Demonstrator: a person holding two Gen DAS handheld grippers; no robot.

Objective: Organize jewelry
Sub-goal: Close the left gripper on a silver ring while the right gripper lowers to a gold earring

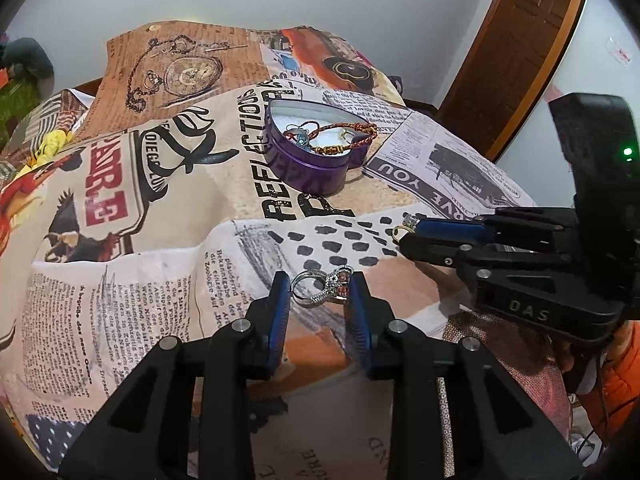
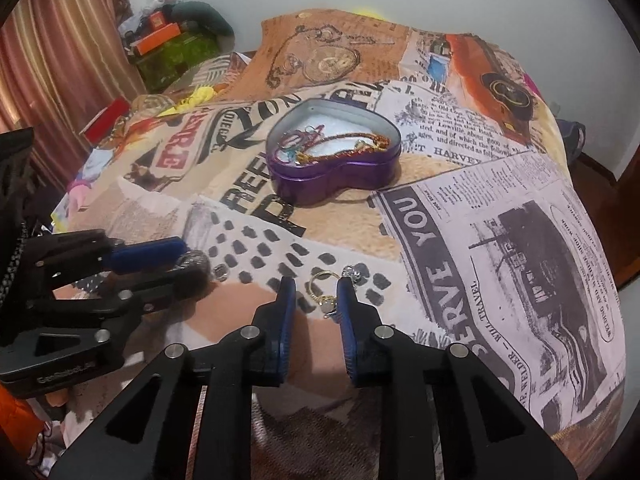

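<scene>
A purple heart-shaped tin point(image 1: 308, 176) point(image 2: 340, 184) stands open on the printed blanket, holding a red-and-gold braided bracelet point(image 1: 352, 140) point(image 2: 360, 146) and other small pieces. My left gripper point(image 1: 320, 290) point(image 2: 192, 266) is shut on a silver stone-set ring point(image 1: 324, 286) that rests on the blanket; both blue pads touch it. My right gripper point(image 2: 316, 292) point(image 1: 408, 236) straddles a thin gold ring point(image 2: 320, 280) point(image 1: 398, 232) with a pale stone. Its right pad is at the stone, while a gap shows beside the left pad. The two grippers sit side by side, close together.
The blanket point(image 1: 160, 208) with newspaper prints covers a bumpy bed. A small silver piece point(image 2: 354, 270) lies just past my right fingertip, another point(image 2: 220, 270) near the left gripper. A wooden door point(image 1: 520, 48), a curtain point(image 2: 60, 60), clutter point(image 2: 176, 48) and an orange sleeve point(image 1: 616, 380) surround it.
</scene>
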